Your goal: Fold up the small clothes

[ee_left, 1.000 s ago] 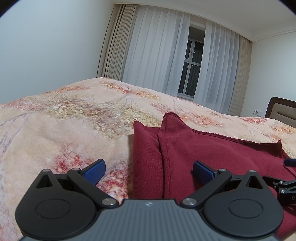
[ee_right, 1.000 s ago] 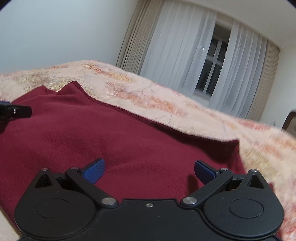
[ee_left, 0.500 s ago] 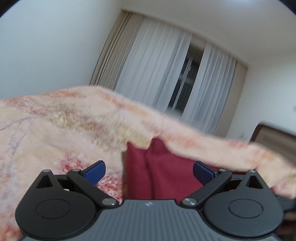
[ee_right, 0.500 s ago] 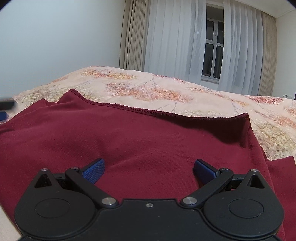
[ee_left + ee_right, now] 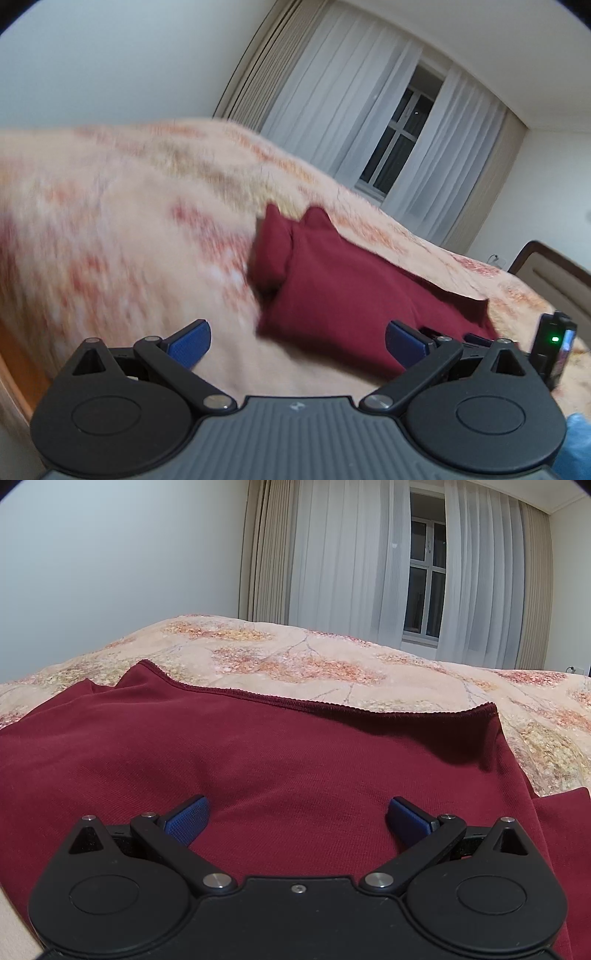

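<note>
Garment (image 5: 280,760), dark red, lies on floral bedspread (image 5: 295,661), looks partly folded: one side flap doubled over near far corner in left wrist view, hemmed edge straight across. Left gripper (image 5: 297,339) jaws wide, empty, over bedspread beside garment. Right gripper (image 5: 295,819) jaws wide, empty, low over cloth. Likely more folds left.

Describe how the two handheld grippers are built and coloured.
Both match: the left gripper and right gripper have matte black bodies with two round discs, angled black link arms on silver pivot pins, and textured blue finger pads. The left's centre plate is ribbed grey.
</note>
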